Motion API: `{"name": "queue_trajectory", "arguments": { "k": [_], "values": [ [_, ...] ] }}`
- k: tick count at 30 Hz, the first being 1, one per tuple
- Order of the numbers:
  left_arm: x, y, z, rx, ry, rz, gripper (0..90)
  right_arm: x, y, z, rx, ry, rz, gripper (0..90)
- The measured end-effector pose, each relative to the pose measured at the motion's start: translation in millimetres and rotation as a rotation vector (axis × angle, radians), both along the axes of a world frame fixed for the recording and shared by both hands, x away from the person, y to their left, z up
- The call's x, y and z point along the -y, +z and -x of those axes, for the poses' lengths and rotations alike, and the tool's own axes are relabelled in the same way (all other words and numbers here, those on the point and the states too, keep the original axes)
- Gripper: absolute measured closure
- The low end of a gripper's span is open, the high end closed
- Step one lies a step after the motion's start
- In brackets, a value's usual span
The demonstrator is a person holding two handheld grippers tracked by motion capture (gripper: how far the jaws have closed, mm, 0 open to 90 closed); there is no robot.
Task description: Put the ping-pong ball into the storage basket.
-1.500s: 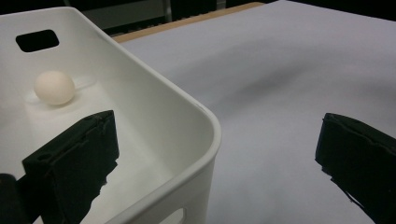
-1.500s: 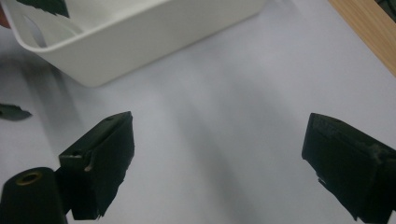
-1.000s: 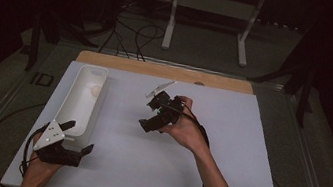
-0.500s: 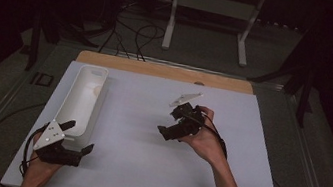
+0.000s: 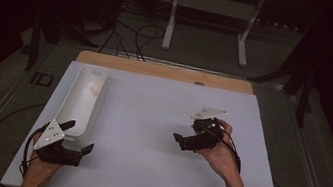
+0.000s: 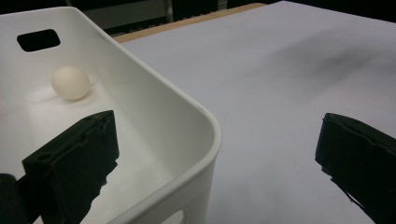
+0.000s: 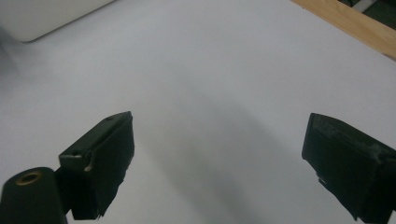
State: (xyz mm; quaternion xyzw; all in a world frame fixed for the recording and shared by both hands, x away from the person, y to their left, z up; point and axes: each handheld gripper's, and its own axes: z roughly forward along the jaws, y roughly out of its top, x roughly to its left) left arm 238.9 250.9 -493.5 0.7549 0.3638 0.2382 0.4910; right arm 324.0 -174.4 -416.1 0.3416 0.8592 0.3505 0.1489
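A long white bin (image 5: pixel 78 110) lies along the left side of the white table (image 5: pixel 150 121), with a small cream ball (image 5: pixel 96 89) near its far end. My left gripper (image 5: pixel 78 136) is open at the bin's near end. In the left gripper view it (image 6: pixel 215 154) straddles the bin's corner wall (image 6: pixel 187 116), one jaw inside and one outside, and the ball (image 6: pixel 70 82) rests far inside. My right gripper (image 5: pixel 181 140) hovers right of centre, held in a hand. In the right gripper view it (image 7: pixel 219 158) is open over bare table with nothing between the jaws.
A wooden strip (image 5: pixel 163 70) borders the table's far edge. Beyond it stand a white frame's legs (image 5: pixel 208 24) and loose cables (image 5: pixel 133 32) on the dark floor. The bin's corner (image 7: pixel 42 16) shows at the upper left of the right gripper view.
My right gripper has moved to the right and nearer the person, away from the bin. The left gripper has stayed at the bin's near end.
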Motion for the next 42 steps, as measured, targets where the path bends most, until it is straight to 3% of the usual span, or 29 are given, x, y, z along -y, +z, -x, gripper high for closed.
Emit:
{"name": "queue_trajectory", "arguments": {
  "k": [23, 31, 35, 39, 42],
  "values": [
    [-6.3, 4.4, -0.3, 0.004, 0.030, 0.031, 0.1, 71.7, -29.9, 39.3, 0.104, -0.131, -0.181, 8.8],
    [-9.0, 6.3, -0.5, 0.007, 0.045, 0.045, 0.1, 93.7, -42.3, 54.6, 0.194, -0.195, -0.268, 8.8],
    [-8.8, 6.2, -0.7, 0.007, 0.048, 0.046, 0.1, 101.7, -46.4, 62.3, 0.230, -0.206, -0.275, 8.8],
    [-8.4, 5.9, -1.3, 0.006, 0.045, 0.052, 0.1, 107.0, -51.0, 71.7, 0.296, -0.221, -0.293, 8.8],
    [-8.8, 5.9, -1.3, 0.006, 0.045, 0.057, 0.1, 106.0, -53.2, 77.6, 0.347, -0.226, -0.275, 8.8]
  ]
}}
